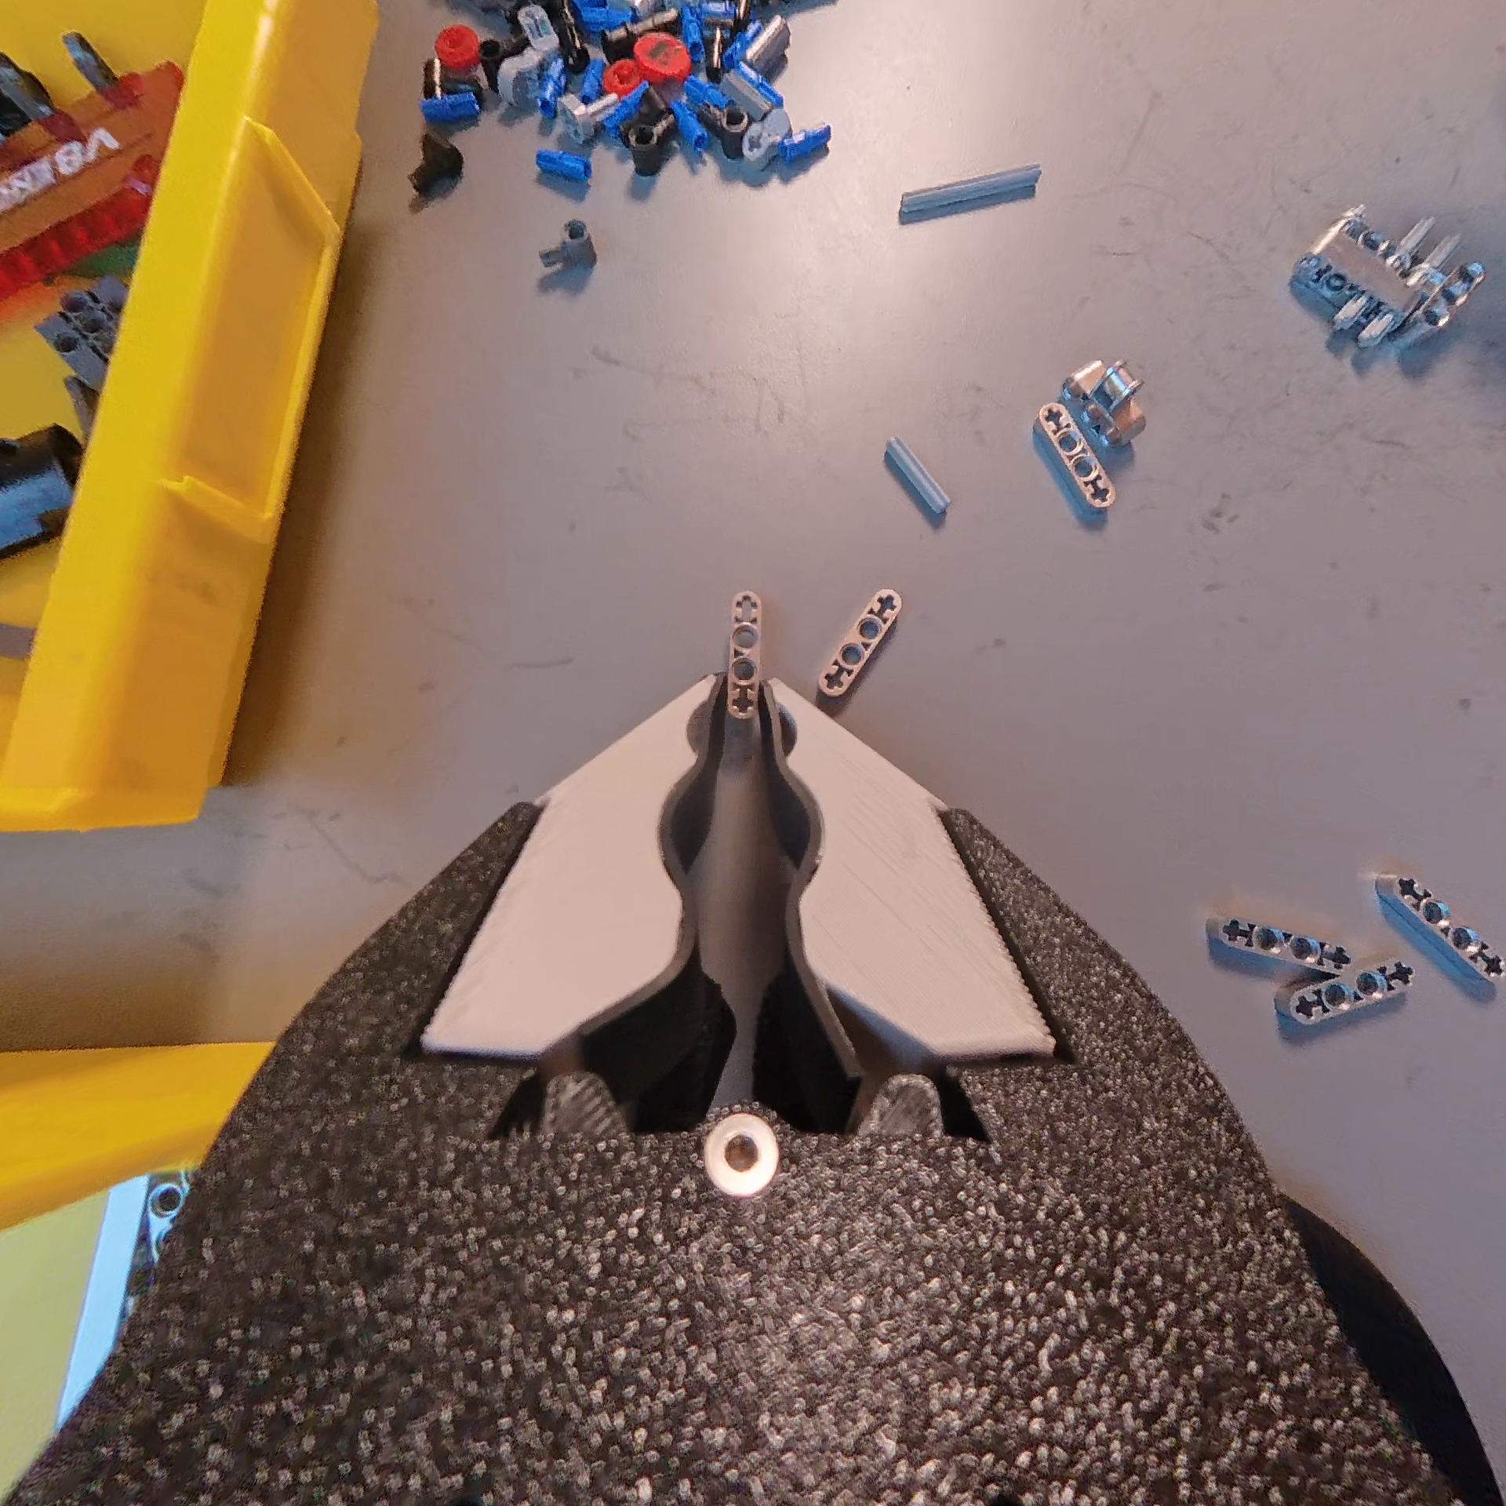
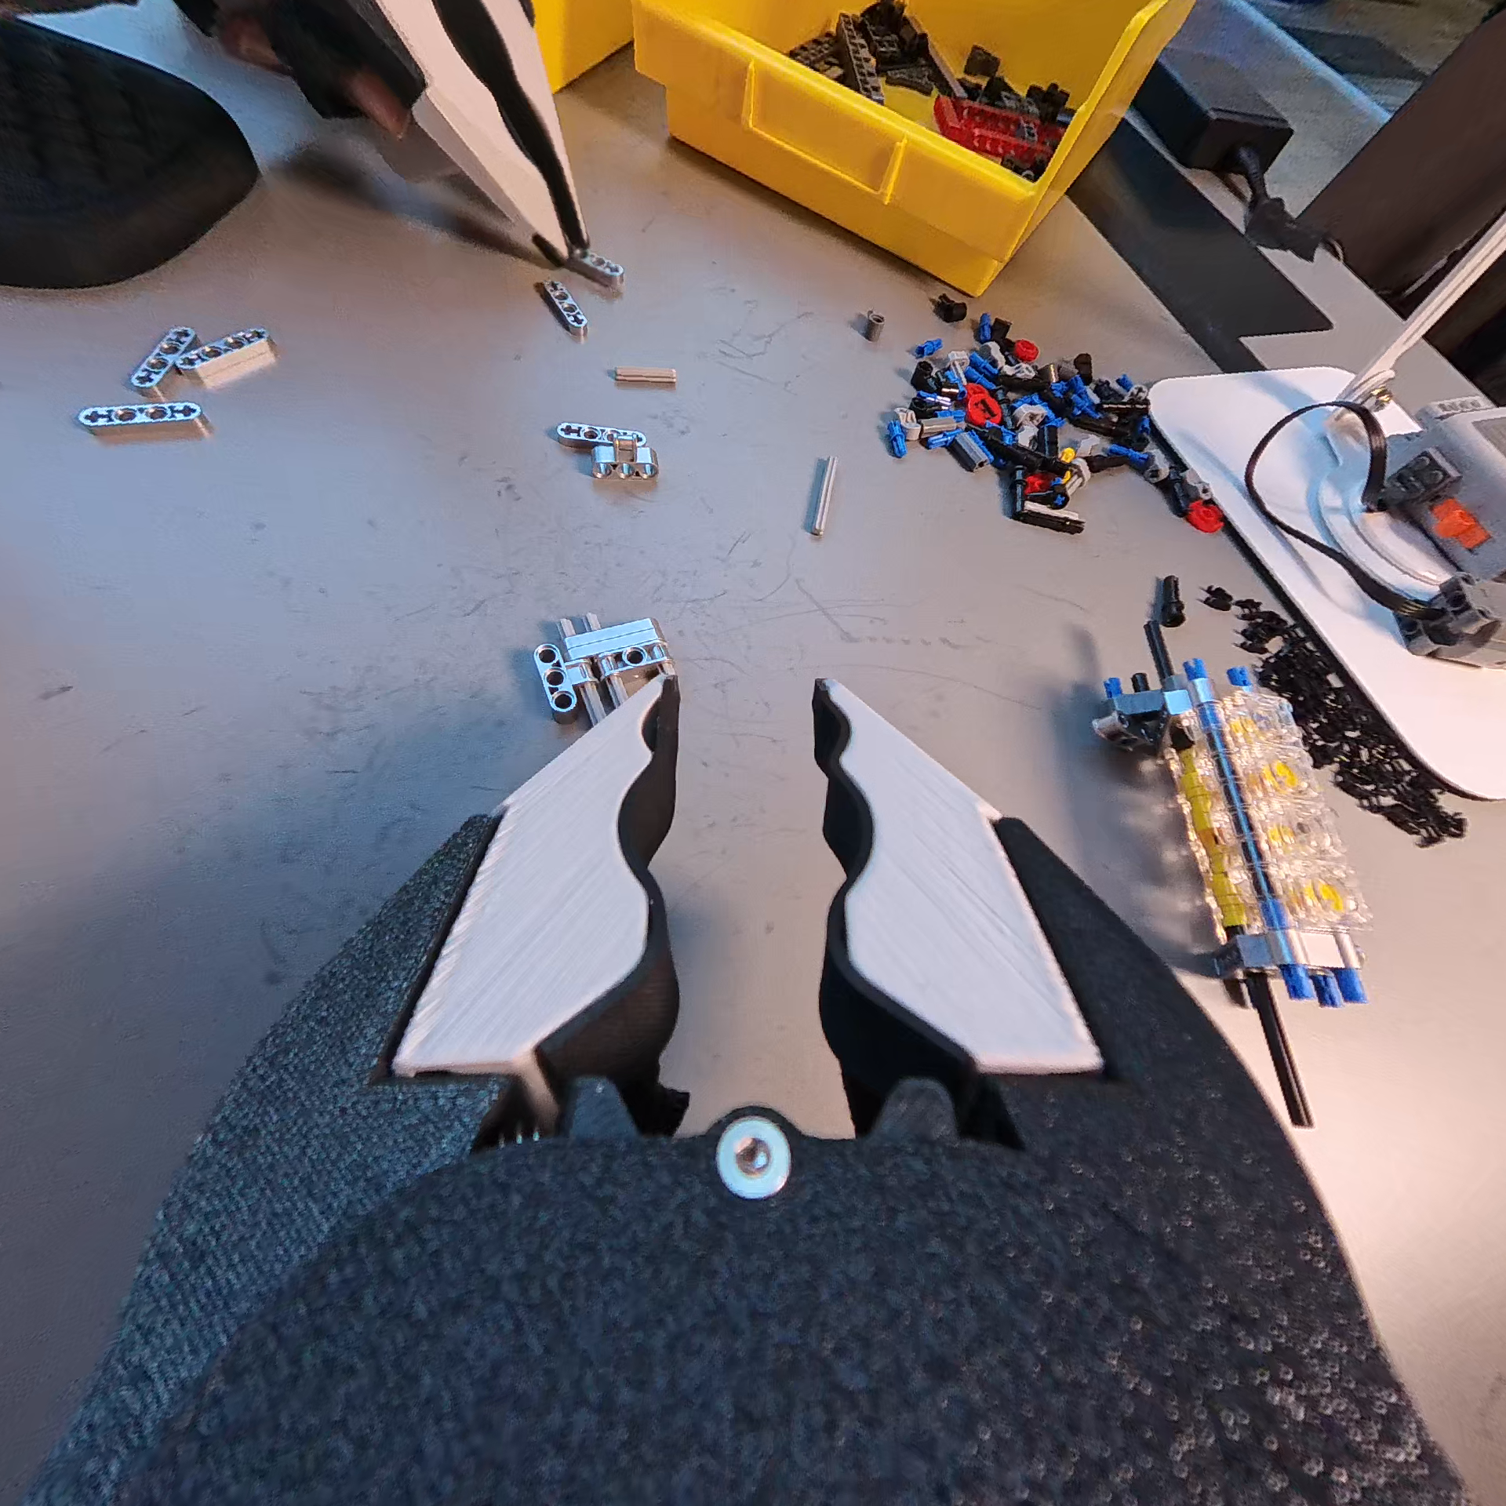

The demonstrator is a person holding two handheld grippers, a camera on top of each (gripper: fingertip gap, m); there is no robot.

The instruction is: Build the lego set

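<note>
Thin grey liftarm [image 1: 745,652] sits pinched at my left gripper [image 1: 743,693] tips; I should grip squarely. My right gripper [image 2: 746,693] hangs spread beside a grey beam assembly [image 2: 603,664].

1. Your left camera looks almost straight down, very close to the desk [image 1: 652,407].
2. Your right camera sits higher and looks across the desk at a slant.
3. Both see the yellow bin [image 1: 187,456] [image 2: 856,155] and the pile of small pieces [image 1: 636,90] [image 2: 1035,424].
</note>
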